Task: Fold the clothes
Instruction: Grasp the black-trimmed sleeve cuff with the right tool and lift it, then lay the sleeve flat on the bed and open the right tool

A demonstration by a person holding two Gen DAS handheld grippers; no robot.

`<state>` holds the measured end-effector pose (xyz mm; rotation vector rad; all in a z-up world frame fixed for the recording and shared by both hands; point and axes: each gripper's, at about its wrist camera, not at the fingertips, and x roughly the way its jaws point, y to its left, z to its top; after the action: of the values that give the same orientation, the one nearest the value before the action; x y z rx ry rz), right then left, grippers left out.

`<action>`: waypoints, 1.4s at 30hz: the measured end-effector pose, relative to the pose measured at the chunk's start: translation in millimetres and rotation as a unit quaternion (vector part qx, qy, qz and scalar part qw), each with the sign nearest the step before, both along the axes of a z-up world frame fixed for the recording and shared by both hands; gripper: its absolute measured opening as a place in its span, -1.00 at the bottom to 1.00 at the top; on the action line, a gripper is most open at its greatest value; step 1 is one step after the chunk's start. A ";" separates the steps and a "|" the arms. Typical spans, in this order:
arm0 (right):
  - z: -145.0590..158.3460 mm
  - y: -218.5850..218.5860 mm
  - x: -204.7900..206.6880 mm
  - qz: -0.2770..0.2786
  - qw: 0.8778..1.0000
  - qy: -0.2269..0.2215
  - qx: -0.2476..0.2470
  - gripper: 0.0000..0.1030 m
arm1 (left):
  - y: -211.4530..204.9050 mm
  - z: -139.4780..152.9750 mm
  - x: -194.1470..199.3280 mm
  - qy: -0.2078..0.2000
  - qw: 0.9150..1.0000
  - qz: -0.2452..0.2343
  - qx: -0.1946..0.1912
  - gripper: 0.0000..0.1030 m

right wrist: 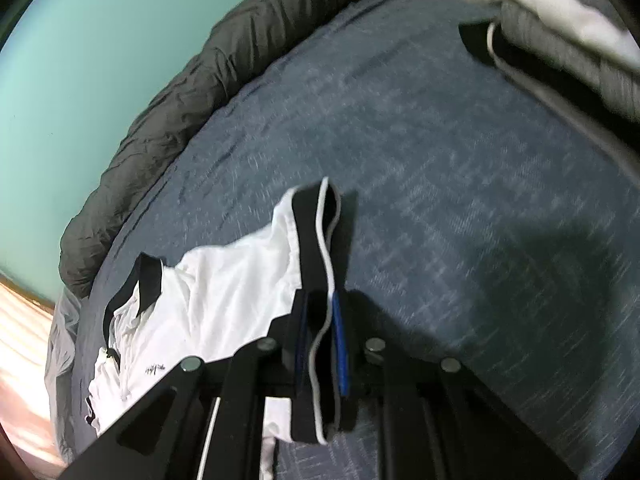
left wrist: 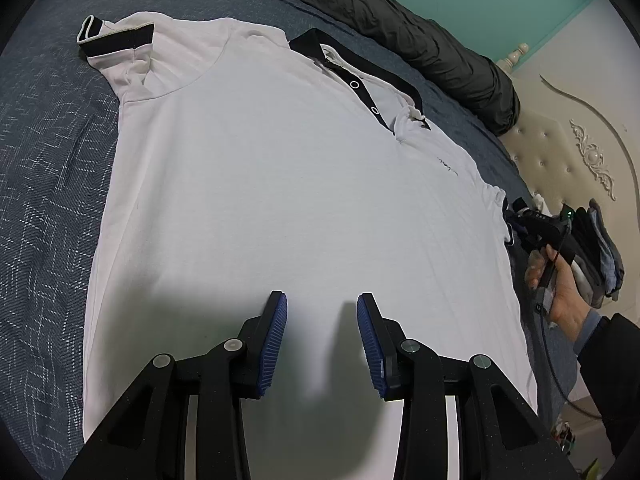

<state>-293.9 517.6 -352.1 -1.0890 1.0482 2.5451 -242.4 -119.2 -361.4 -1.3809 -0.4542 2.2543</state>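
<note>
One white polo shirt (left wrist: 280, 200) with black trim lies spread on one dark blue bedspread (left wrist: 48, 200), and it shows two short sleeves, one black collar and two ringed snap buttons (left wrist: 355, 84) on its placket. Two handheld grippers appear, the left gripper (left wrist: 322, 336) and the right gripper (right wrist: 320, 344), each with two blue-padded fingers, and one hand (left wrist: 560, 280) of a person is visible. There is also one rumpled dark quilt (left wrist: 400, 20), one cream tufted headboard (left wrist: 560, 152), and one pile of folded clothes (left wrist: 596, 252) whose pieces cannot be counted.

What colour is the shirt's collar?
Black, against the white shirt; the collar shows best in the left wrist view.
</note>
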 end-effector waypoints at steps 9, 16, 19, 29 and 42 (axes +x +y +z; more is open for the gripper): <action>-3.0 31.4 -27.1 -0.033 0.999 0.006 -0.021 -0.08 | -0.1 -0.8 -0.9 0.000 1.000 -0.003 -0.005 -0.22; -2.0 22.7 -46.8 -0.002 1.000 0.018 -0.010 -0.67 | 1.0 -3.0 -1.8 -0.001 1.000 -0.005 -0.009 -0.22; 4.4 20.0 -46.9 -0.004 1.000 0.011 0.017 -0.91 | 0.6 -2.9 -1.7 -0.001 1.000 -0.006 -0.009 -0.22; 0.8 37.1 -32.8 -0.076 0.997 -0.023 0.022 -0.92 | 0.2 -3.9 -4.0 -0.003 1.000 -0.006 -0.006 -0.22; 11.1 39.5 -12.5 -0.105 0.992 -0.044 0.051 -0.12 | -1.0 -5.0 -5.2 -0.006 1.000 -0.003 0.001 -0.22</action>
<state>-306.4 557.1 -341.0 -0.9961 0.9471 2.3358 -247.5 -120.2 -366.4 -1.3933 -0.4555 2.2417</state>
